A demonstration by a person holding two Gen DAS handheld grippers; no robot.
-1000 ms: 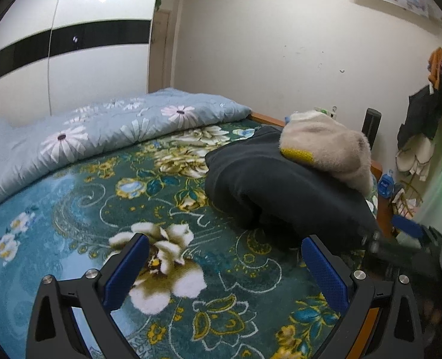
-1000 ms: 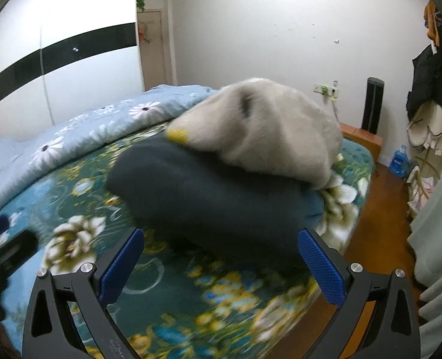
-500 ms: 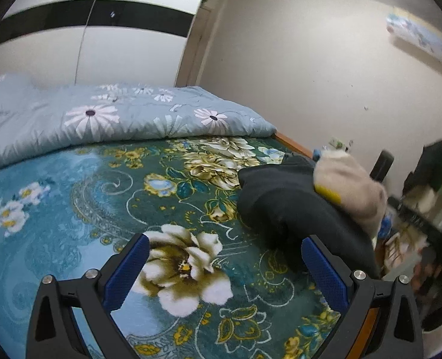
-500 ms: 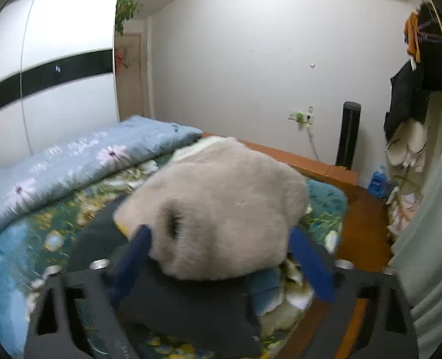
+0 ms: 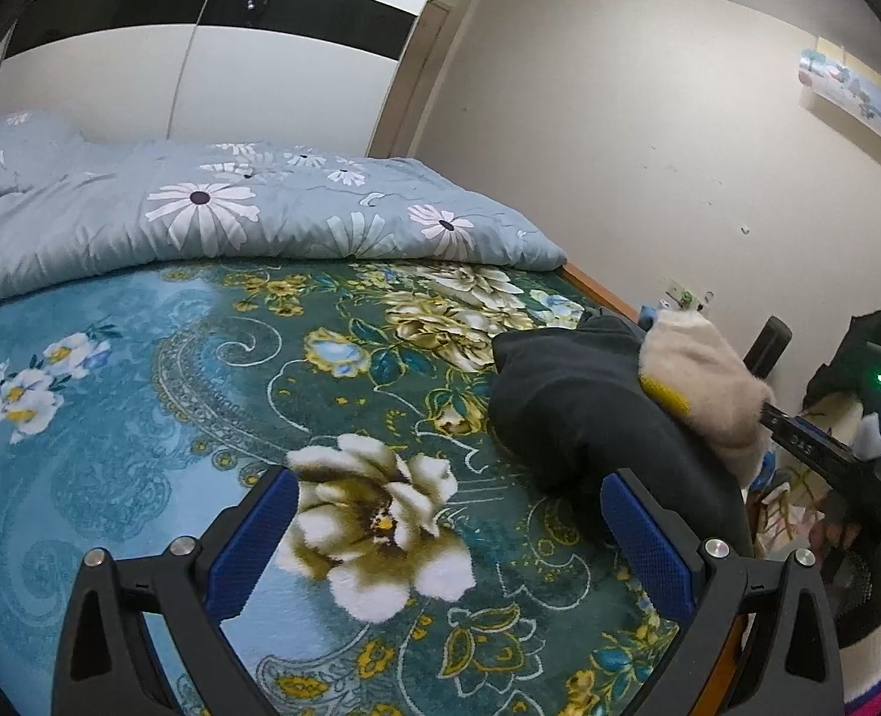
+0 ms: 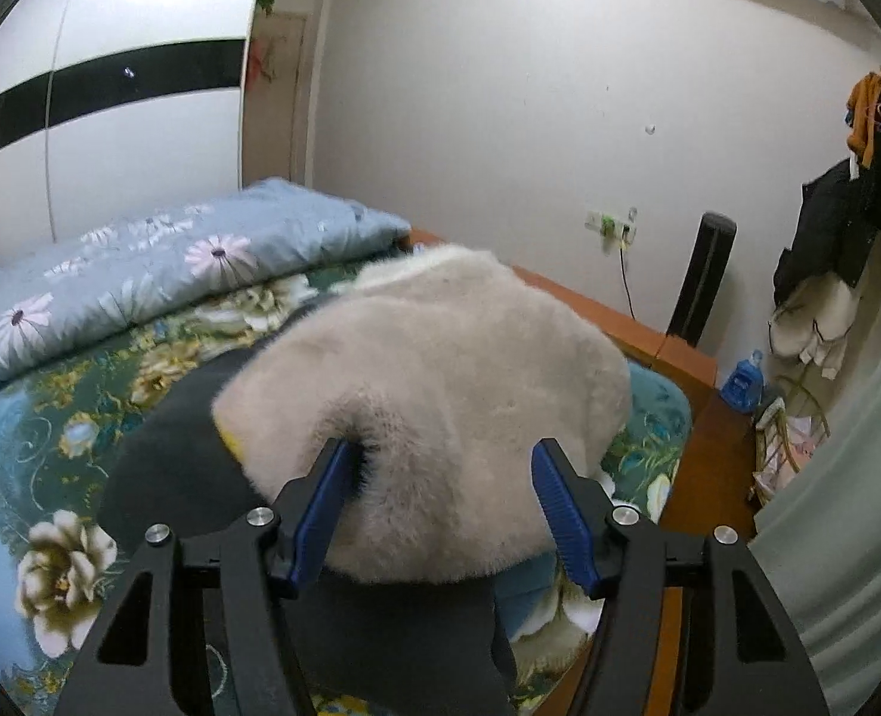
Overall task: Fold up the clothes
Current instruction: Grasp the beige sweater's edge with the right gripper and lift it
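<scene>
Fluffy cream garment (image 6: 440,382) lies atop folded dark garment (image 5: 583,411).

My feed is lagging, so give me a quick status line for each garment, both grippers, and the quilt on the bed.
Fluffy beige garment: bunched, on top of the dark garment, between the right gripper's fingers.
Dark garment: heaped near the bed's edge, not spread flat.
Right gripper: jaws closing around the beige garment, left pad already sunk in the fluff.
Left gripper: open, empty, over the floral bedspread.
Daisy quilt: pushed back across the far side.
</scene>
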